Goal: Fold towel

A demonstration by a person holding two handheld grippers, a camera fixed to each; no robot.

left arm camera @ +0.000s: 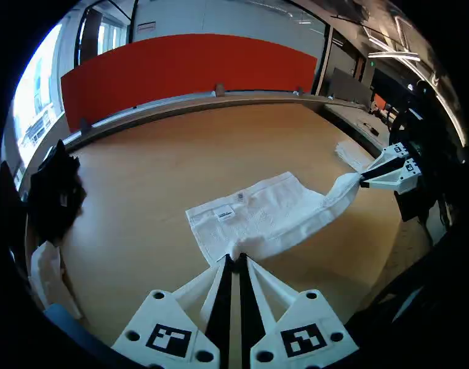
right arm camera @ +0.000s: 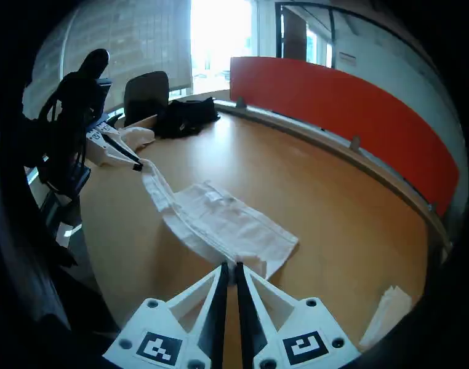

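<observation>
Left gripper view: we hold the left gripper (left arm camera: 234, 258) closed narrow on one end of the white towel (left arm camera: 265, 215). The right gripper (left arm camera: 362, 178) pinches the opposite end, raised above the surface; the towel's middle lies flat on the wooden table (left arm camera: 160, 160).

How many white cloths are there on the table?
3. The towel lies centrally, held between the left gripper and the right gripper. A second cloth is beside the black bag. A third cloth lies behind the right gripper. Others may be hidden.
</observation>
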